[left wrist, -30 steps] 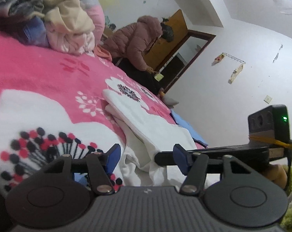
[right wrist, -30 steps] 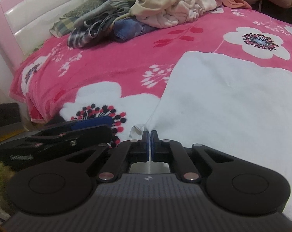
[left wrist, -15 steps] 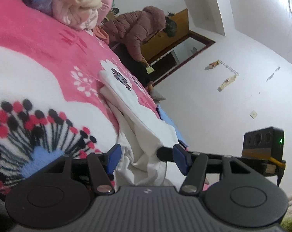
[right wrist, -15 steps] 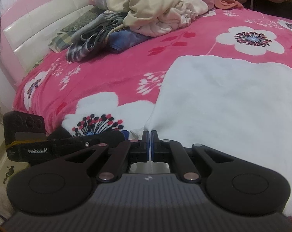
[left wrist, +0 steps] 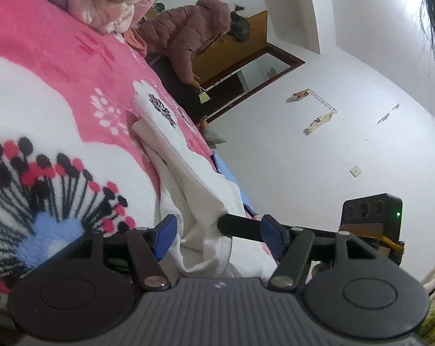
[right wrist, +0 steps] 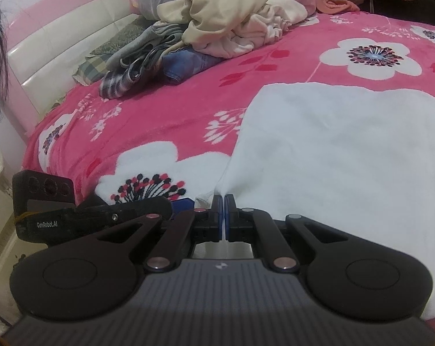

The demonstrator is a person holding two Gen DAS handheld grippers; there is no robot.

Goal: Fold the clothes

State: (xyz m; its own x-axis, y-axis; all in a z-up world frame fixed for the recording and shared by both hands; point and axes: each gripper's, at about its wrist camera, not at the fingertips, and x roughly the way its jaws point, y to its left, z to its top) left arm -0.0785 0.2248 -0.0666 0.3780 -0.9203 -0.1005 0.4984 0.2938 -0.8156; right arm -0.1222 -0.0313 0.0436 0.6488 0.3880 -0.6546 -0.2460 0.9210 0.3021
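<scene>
The right gripper, at the lower middle of the right wrist view, has its jaws pressed together on the near corner of a white garment. That garment lies spread flat over the pink floral blanket on the bed and fills the right half of that frame.

In the left wrist view the left gripper sits at the lower middle with its jaws spread; they have just been opening a little further. Bunched folds of the white garment hang between the blue pads, and neither pad presses on the cloth. The right gripper reaches in from the lower right of this frame, its tip buried in the same folds.

A heap of unfolded clothes sits at the upper middle of the right wrist view, near the white padded headboard. At the upper middle of the left wrist view a person in a puffy pink jacket bends over beside the bed, in front of a wooden door.
</scene>
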